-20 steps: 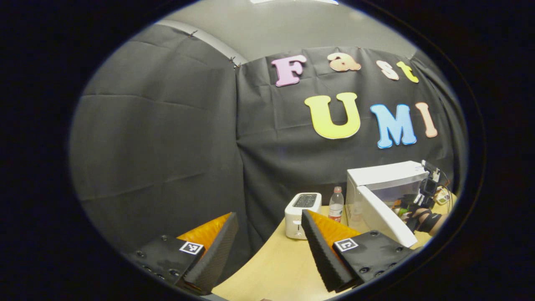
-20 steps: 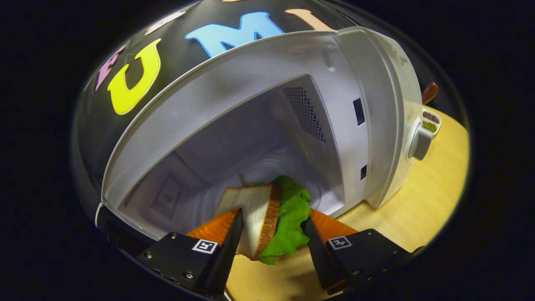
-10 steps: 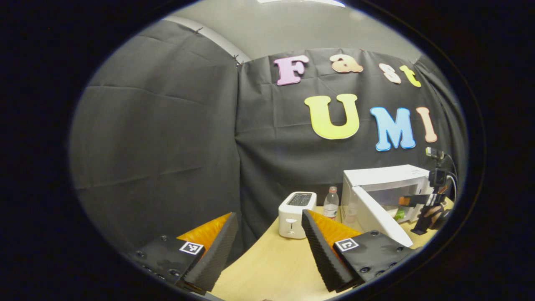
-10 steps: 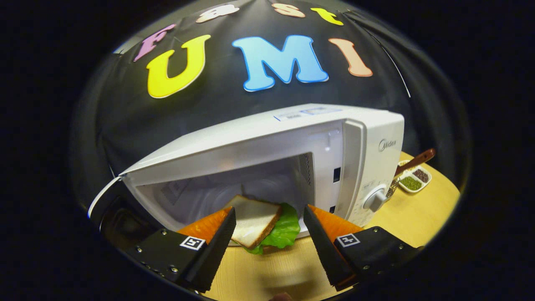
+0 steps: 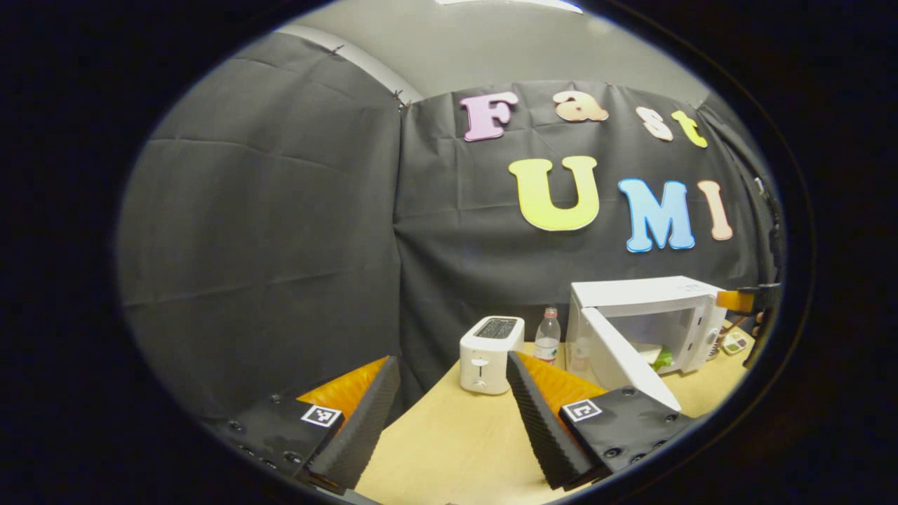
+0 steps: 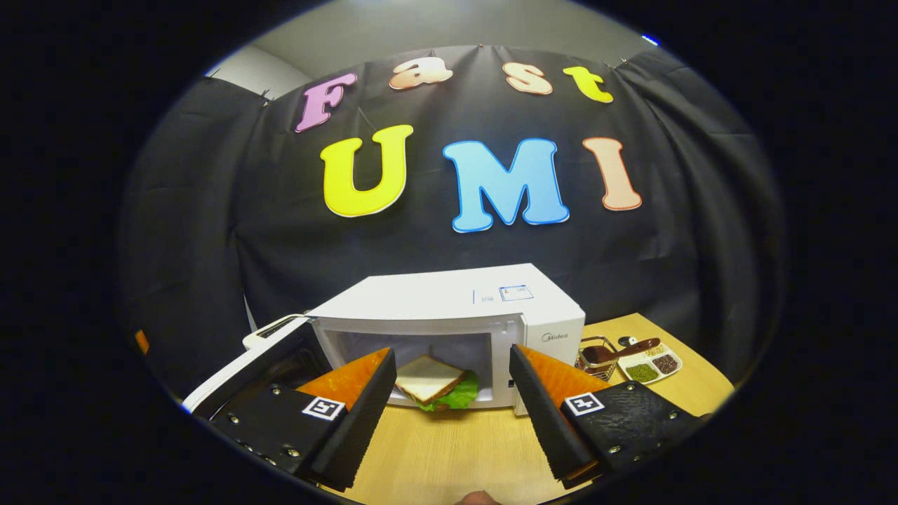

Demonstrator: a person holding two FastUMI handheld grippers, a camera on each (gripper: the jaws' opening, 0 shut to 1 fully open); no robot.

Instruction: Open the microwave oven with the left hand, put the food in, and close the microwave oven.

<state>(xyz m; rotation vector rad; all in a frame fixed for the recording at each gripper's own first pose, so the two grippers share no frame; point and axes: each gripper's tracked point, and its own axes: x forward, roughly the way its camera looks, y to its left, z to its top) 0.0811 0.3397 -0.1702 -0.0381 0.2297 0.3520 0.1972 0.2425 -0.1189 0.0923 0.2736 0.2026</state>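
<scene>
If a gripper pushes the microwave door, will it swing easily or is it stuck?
The door probably swings easily: it already stands wide open from the left edge of the microwave. It looks thin and flat, so likely light. The sandwich sits near the front opening, so it might catch the door.

A: Real kitchen?
B: No, a staged booth: black cloth wall (image 6: pixel 175 231) behind a wooden bench (image 5: pixel 456 442) with microwave (image 6: pixel 449 308), toaster (image 5: pixel 487 347), water bottle (image 5: pixel 547 338).
</scene>
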